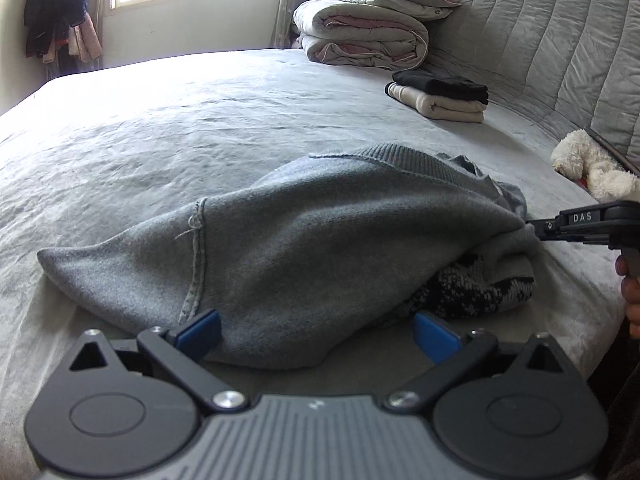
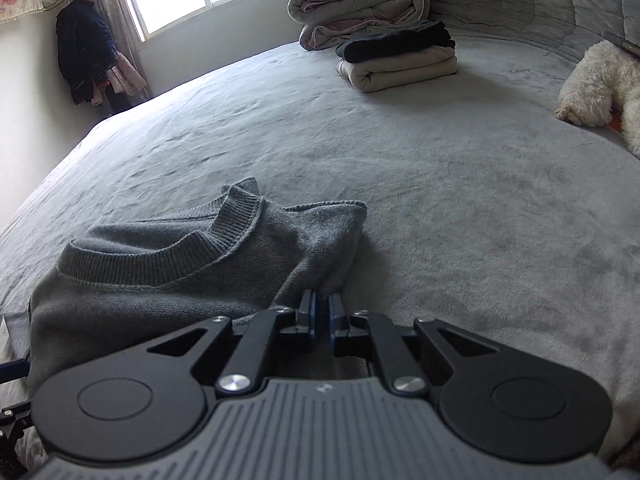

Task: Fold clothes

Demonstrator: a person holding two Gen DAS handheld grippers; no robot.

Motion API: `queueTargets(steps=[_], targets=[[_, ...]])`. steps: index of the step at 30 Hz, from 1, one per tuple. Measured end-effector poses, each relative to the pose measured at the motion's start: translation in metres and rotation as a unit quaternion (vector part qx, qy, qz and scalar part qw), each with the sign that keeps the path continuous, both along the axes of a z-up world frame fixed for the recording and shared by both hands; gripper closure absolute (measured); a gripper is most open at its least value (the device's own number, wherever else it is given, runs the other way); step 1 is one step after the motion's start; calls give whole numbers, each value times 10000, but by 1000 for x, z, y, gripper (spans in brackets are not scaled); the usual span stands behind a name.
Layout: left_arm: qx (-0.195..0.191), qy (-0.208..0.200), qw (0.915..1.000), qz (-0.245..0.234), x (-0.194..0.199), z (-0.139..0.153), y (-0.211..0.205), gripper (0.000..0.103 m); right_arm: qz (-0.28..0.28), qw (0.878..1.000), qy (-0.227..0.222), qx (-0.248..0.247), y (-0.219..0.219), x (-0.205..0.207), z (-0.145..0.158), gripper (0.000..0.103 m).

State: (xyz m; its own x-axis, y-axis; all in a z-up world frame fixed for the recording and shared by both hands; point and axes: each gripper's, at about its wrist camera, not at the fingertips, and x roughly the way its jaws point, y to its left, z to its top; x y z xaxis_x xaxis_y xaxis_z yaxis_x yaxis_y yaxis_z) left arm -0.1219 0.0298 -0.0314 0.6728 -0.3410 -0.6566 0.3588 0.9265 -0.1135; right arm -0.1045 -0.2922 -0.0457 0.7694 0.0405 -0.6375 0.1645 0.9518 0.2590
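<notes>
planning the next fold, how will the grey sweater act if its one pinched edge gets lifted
Probably floppy: the grey sweater already slumps in soft folds on the bed. The knit looks thick, so fairly weighty. Held only by the right tool, it would likely hang and drag.

- a plain grey knit is shown by the sweater [image 1: 304, 232], its ribbed collar [image 2: 160, 256] a darker grey.
- a black-and-white speckled pattern is seen on the garment [image 1: 472, 288] under it.
- the bed [image 2: 440, 200] is covered in pale grey.
- the folded stack [image 2: 396, 56] is made up of black over cream.
- the plush toy [image 2: 600, 80] is white.
- blue pads are carried by the black left gripper [image 1: 316, 338].
- the rolled quilt [image 1: 360, 36] is grey and pink.
</notes>
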Motion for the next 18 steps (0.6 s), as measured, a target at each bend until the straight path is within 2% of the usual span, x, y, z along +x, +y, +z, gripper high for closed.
queueTargets(steps=[2,5,6,7,9,18], targets=[[-230,69,9996,132,3,6,8,1,11,10000,-21,32,-3,1,3,85],[-485,102,9983,311,9,15,18,1,7,10000,-50,84,-6,2,8,84],[-525,84,9980,348,12,18,19,1,10,9999,-61,95,-7,2,10,80],[-537,56,9978,377,14,21,21,1,15,9999,-72,98,-8,3,12,69],[-493,-18,9979,412,19,26,24,1,50,9999,-124,75,-9,3,15,57],[-305,-24,9987,399,50,27,40,1,434,9986,-229,-215,-5,9,26,56]])
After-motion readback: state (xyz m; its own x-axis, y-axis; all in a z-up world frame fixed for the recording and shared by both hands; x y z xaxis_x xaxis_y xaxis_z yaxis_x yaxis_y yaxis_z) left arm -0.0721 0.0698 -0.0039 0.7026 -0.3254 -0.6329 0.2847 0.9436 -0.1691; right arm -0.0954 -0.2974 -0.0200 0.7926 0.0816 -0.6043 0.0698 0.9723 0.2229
